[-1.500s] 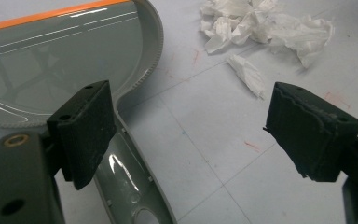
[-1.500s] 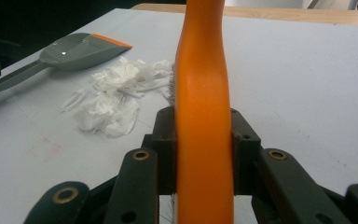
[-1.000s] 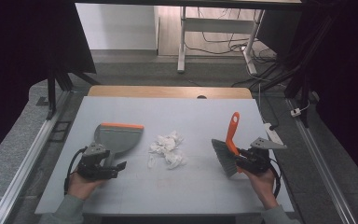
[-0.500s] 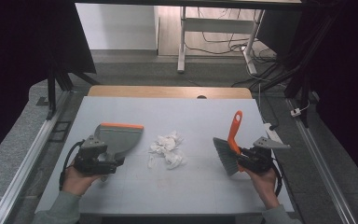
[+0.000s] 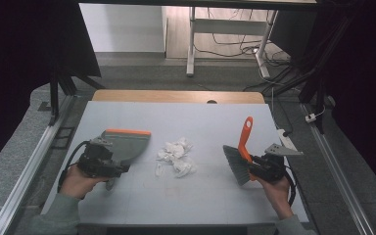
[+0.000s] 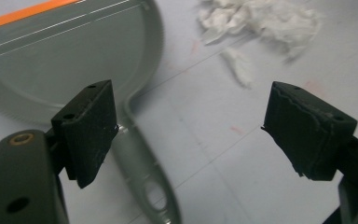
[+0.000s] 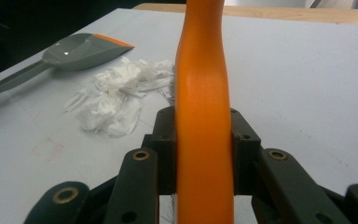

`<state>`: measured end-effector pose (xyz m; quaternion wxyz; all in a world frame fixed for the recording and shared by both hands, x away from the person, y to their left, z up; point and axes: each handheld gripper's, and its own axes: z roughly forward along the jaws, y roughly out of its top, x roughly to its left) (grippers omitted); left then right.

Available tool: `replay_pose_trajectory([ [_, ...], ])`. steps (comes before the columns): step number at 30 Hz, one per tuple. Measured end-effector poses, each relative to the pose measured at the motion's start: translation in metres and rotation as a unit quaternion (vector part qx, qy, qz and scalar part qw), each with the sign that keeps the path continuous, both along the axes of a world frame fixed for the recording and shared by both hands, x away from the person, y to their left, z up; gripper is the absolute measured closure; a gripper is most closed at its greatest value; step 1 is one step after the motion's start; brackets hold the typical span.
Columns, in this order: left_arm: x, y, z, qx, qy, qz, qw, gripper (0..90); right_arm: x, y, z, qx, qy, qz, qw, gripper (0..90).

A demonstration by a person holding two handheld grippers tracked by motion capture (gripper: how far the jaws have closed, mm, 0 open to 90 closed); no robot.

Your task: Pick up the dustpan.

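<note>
On the grey table point(image 5: 210, 122), the right gripper point(image 5: 254, 165) clamps the orange brush point(image 5: 244, 142) upright for sweeping paper scraps point(image 5: 176, 156), while the left gripper point(image 5: 108, 166), jaws apart, hovers over the dustpan point(image 5: 127, 146) handle.

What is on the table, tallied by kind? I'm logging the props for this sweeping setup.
Dustpan: 1, grey with an orange lip
Brush: 1, orange handle, grey bristles
Pile of torn white paper: 1
Handheld grippers: 2, the left gripper and the right gripper
Total: 5
</note>
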<state>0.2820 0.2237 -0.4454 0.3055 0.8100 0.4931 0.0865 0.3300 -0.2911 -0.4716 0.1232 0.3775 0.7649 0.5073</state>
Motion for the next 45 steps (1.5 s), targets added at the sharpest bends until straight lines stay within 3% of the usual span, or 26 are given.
replay_pose_trajectory([
  [4,0.001,0.008,-0.003,0.018,0.010,0.019,0.9996,18.3,0.000,0.000,0.000,-0.001,0.000,0.000,1.0000,69.0],
  [9,0.004,0.012,-0.007,0.023,0.025,0.034,0.9988,16.5,-0.001,0.002,0.000,-0.006,0.000,0.000,1.0000,69.0],
  [15,0.011,0.018,-0.020,0.040,0.052,0.070,0.9954,15.5,-0.001,0.002,-0.002,-0.009,0.002,0.001,1.0000,69.0],
  [19,0.014,0.022,-0.026,0.035,0.061,0.089,0.9935,15.0,-0.001,0.002,-0.002,-0.012,0.002,0.002,0.9999,69.0],
  [21,0.018,0.023,-0.033,0.016,0.075,0.090,0.9929,13.6,-0.001,0.002,-0.003,-0.014,0.001,0.001,0.9999,69.0],
  [23,0.019,0.023,-0.035,0.012,0.079,0.093,0.9925,12.8,-0.001,0.003,-0.003,-0.015,0.002,0.001,0.9999,69.0],
  [24,0.022,0.022,-0.041,0.014,0.085,0.102,0.9910,12.6,-0.001,0.003,-0.003,-0.016,0.002,0.000,0.9999,69.0],
  [27,0.026,0.019,-0.048,0.013,0.097,0.108,0.9894,12.3,-0.001,0.003,-0.003,-0.019,0.003,0.001,0.9998,69.0],
  [34,0.031,0.013,-0.060,0.007,0.113,0.106,0.9879,13.1,-0.001,0.003,-0.004,-0.021,0.002,0.001,0.9998,69.0],
  [39,0.032,0.014,-0.064,0.003,0.105,0.124,0.9867,16.7,-0.001,0.003,-0.004,-0.023,0.002,-0.001,0.9997,69.0],
  [45,0.034,0.015,-0.069,-0.004,0.108,0.133,0.9852,20.4,-0.001,0.004,-0.004,-0.024,0.001,-0.001,0.9997,69.0],
])
